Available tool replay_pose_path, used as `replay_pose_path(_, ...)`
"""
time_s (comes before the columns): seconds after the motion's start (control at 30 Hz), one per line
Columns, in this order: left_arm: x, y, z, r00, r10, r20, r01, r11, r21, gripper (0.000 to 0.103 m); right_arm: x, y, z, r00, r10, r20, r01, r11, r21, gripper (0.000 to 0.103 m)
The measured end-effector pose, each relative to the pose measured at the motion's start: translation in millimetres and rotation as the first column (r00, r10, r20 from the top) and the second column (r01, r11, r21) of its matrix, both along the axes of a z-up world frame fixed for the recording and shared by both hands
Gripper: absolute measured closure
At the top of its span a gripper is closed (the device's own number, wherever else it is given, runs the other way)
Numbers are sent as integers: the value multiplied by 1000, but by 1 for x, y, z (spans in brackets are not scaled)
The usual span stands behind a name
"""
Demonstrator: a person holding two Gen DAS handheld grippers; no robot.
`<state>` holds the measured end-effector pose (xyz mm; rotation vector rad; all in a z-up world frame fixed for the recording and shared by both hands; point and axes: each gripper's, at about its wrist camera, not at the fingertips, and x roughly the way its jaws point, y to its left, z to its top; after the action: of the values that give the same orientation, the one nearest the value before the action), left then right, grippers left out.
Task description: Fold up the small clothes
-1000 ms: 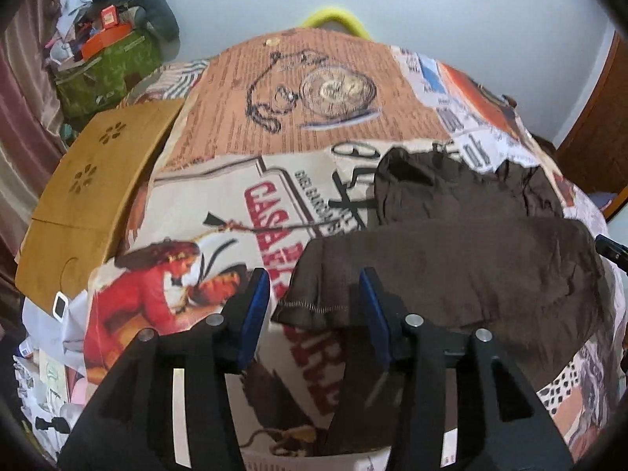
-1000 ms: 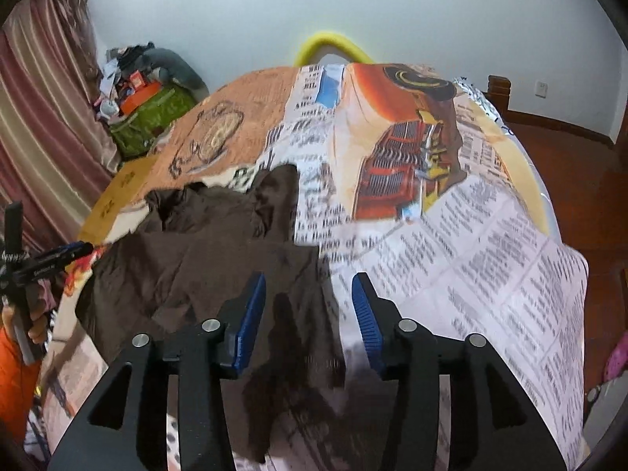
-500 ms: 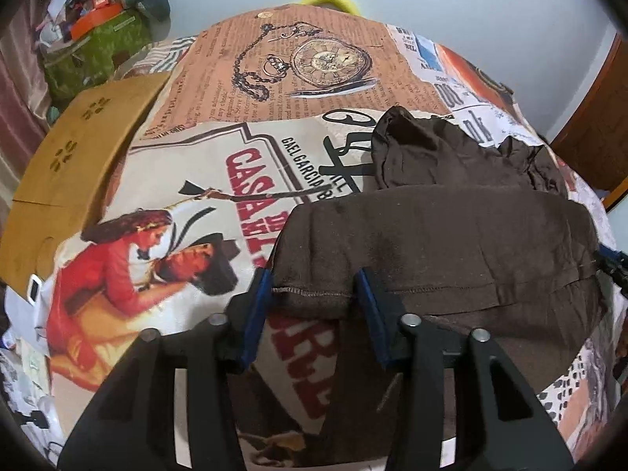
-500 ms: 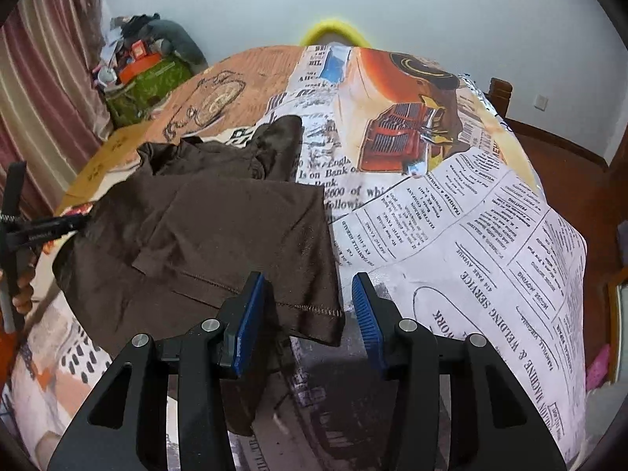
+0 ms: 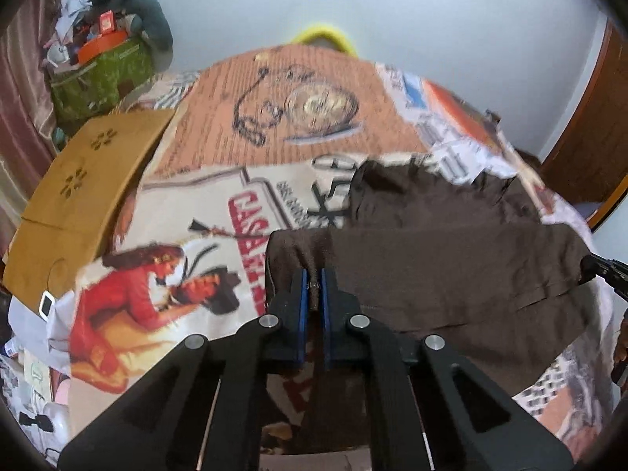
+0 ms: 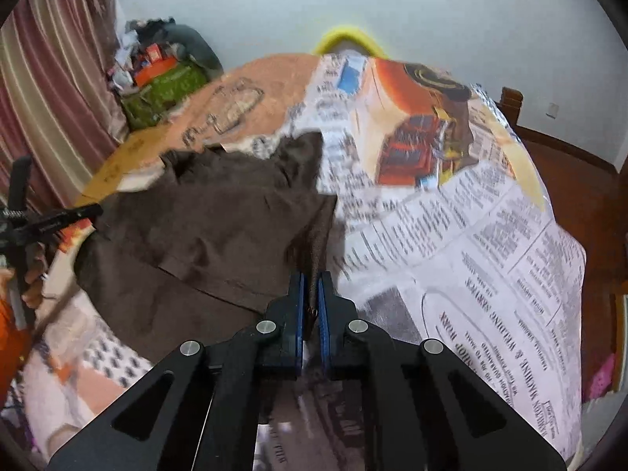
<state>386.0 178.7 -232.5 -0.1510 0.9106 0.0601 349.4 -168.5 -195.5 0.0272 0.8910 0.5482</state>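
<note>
Left tool (image 5: 313,288) and right tool (image 6: 310,294) each clamped on brown garment (image 5: 451,267) over printed bedsheet (image 6: 471,255).

left tongs (image 5: 313,288) closed on brown garment (image 5: 451,259) hem | right tongs (image 6: 310,294) likewise

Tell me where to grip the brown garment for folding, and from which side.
Grip the brown garment by its two near hem corners, coming from the near edge. Its stitched hem faces the person; the left tool and right tool already pinch one corner each.
</note>
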Motion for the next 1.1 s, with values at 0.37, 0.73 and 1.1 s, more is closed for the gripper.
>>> replay_pose_path(0.37, 50, -12, 49, 997, -11, 80, 11, 1000, 3, 97, 45, 26, 54, 988, -13, 152, -1, 996, 89, 97)
replay_pose_path(0.73, 126, 23, -5, 989, 132, -62, -132, 991, -6, 97, 124, 35, 18, 984, -131, 124, 135, 991, -20, 99)
replay_pose_path(1.1, 127, 32, -26, 986, 149, -70, -147, 989, 33, 68, 113, 29, 17, 983, -112, 145, 124, 989, -77, 86)
